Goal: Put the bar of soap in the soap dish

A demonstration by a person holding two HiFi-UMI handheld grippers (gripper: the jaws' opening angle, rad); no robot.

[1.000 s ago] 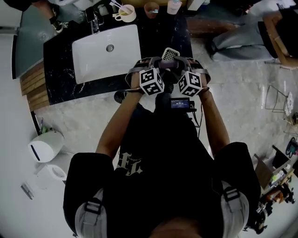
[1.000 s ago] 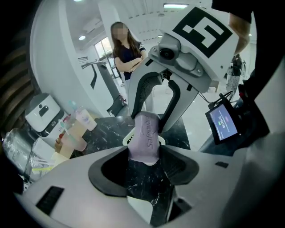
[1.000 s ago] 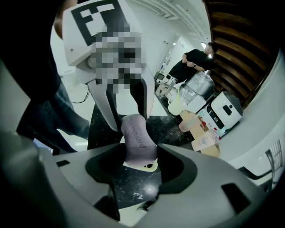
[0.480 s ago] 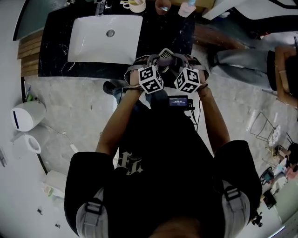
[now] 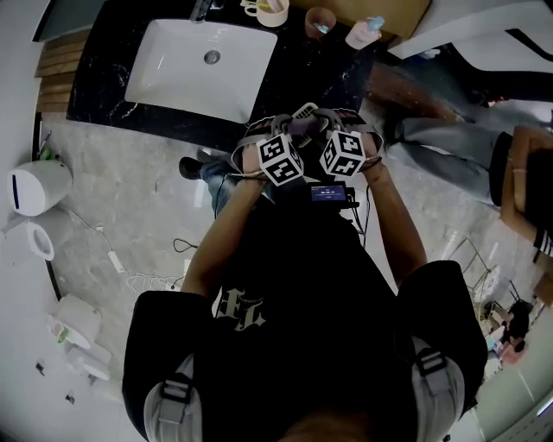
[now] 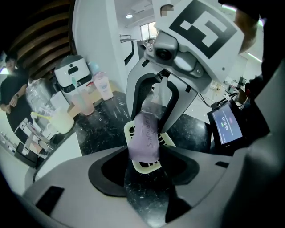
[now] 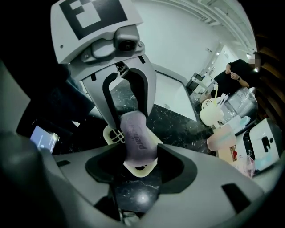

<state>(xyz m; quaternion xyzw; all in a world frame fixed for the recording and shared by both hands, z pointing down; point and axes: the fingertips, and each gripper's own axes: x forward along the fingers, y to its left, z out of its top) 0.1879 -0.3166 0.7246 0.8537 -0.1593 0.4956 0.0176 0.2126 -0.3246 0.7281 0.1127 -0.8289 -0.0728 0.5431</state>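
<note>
The lilac bar of soap (image 6: 144,138) hangs flat-side up between my two grippers, which face each other over the front of the black marble counter (image 5: 104,95). My left gripper (image 6: 144,155) is shut on one end of the bar and my right gripper (image 7: 139,155) is shut on the other end of the soap (image 7: 137,140). Directly below the bar lies the cream slotted soap dish (image 6: 149,165), seen also in the right gripper view as the dish (image 7: 111,133). In the head view the dish (image 5: 304,112) peeks out beyond the two marker cubes.
A white sink (image 5: 203,69) is set in the counter to the left of the grippers. A mug (image 5: 270,10), a pink cup (image 5: 320,22) and a bottle (image 5: 363,33) stand at the counter's back. A small screen (image 5: 331,192) hangs below the grippers. A person sits at the right (image 5: 467,147).
The head view has swung, so the counter and sink sit higher and more tilted. Both grippers stay pressed together on the soap over the dish, drifting slightly toward the counter's front edge.
</note>
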